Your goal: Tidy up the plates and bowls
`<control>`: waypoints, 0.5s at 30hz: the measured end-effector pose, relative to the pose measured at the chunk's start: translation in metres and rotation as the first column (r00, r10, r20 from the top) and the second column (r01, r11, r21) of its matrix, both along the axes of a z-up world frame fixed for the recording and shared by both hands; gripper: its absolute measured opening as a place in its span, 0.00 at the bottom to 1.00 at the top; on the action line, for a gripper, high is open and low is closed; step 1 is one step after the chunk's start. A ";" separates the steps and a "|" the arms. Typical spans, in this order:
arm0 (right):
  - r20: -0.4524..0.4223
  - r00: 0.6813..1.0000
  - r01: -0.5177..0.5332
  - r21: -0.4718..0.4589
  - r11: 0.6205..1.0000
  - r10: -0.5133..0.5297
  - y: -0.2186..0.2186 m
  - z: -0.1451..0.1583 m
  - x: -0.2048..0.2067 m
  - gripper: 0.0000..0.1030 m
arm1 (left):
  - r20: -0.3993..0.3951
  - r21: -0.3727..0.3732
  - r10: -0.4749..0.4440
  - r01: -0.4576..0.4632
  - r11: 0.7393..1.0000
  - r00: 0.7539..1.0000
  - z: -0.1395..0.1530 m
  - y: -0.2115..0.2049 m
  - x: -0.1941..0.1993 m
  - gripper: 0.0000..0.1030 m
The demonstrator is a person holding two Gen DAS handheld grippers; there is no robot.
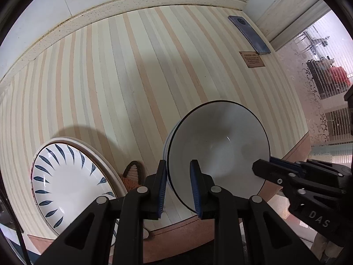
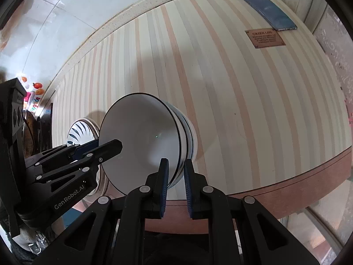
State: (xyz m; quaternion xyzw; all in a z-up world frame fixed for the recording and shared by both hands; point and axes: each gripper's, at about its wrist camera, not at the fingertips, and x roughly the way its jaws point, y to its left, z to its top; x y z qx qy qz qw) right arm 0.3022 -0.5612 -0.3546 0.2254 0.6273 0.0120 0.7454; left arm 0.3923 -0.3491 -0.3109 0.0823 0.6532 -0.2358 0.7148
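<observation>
A white bowl (image 1: 220,145) with a thin dark rim sits nested in a stack of bowls on the striped table (image 1: 132,77). My left gripper (image 1: 178,172) straddles its near-left rim, one finger inside and one outside, close on the rim. My right gripper (image 2: 176,170) straddles the opposite rim of the same bowl (image 2: 141,137) the same way. Each gripper shows in the other's view, the right one (image 1: 264,167) and the left one (image 2: 110,148). A white plate with blue leaf marks (image 1: 66,183) lies on another plate to the left, and shows in the right wrist view (image 2: 79,132).
A blue phone (image 1: 249,34) lies at the table's far right corner, next to a small brown label (image 1: 252,59). The table's brown front edge (image 2: 286,185) runs close under the bowls. A wall borders the far side.
</observation>
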 end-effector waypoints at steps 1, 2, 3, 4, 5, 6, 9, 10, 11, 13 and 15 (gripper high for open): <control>0.001 1.000 0.000 -0.006 1.000 0.000 0.000 0.000 0.000 0.14 | 0.001 -0.002 -0.001 0.001 1.000 1.000 0.000 0.000 0.000 0.18; -0.002 1.000 0.002 -0.006 1.000 -0.002 0.001 -0.001 -0.001 0.14 | 0.002 -0.005 0.000 0.000 1.000 1.000 0.001 0.001 -0.001 0.18; -0.010 1.000 0.002 -0.005 1.000 -0.002 0.002 -0.002 -0.001 0.14 | 0.004 -0.006 0.000 0.000 1.000 1.000 0.001 0.001 -0.001 0.18; -0.013 1.000 0.004 -0.005 1.000 -0.004 0.002 -0.004 -0.001 0.14 | 0.005 -0.005 -0.002 0.002 1.000 1.000 0.001 0.000 -0.001 0.18; -0.015 1.000 0.001 -0.009 1.000 -0.001 0.003 -0.005 -0.001 0.14 | 0.006 -0.005 -0.002 0.002 1.000 1.000 0.001 0.001 -0.001 0.18; -0.015 1.000 -0.002 -0.015 1.000 0.001 0.004 -0.005 0.000 0.14 | 0.006 -0.004 -0.003 0.003 1.000 1.000 0.001 0.001 -0.001 0.18; -0.017 1.000 0.003 -0.014 1.000 -0.003 0.005 -0.005 -0.001 0.14 | 0.008 0.001 -0.004 0.004 1.000 1.000 0.002 0.000 -0.002 0.18; -0.017 1.000 0.006 -0.011 1.000 -0.007 0.005 -0.005 -0.001 0.14 | 0.012 0.005 -0.004 0.003 1.000 1.000 0.003 0.001 -0.002 0.19; -0.016 1.000 0.008 -0.008 1.000 -0.008 0.006 -0.005 -0.002 0.14 | 0.021 0.017 -0.003 0.002 1.000 1.000 0.005 0.001 -0.003 0.19; -0.016 1.000 0.015 0.002 1.000 -0.015 0.005 -0.005 -0.002 0.14 | 0.039 0.047 0.001 -0.003 0.999 0.999 0.011 0.004 -0.006 0.19; -0.011 1.000 0.019 0.006 1.000 -0.019 0.005 -0.001 -0.004 0.14 | 0.061 0.040 0.017 -0.019 0.999 0.998 0.020 0.009 -0.008 0.19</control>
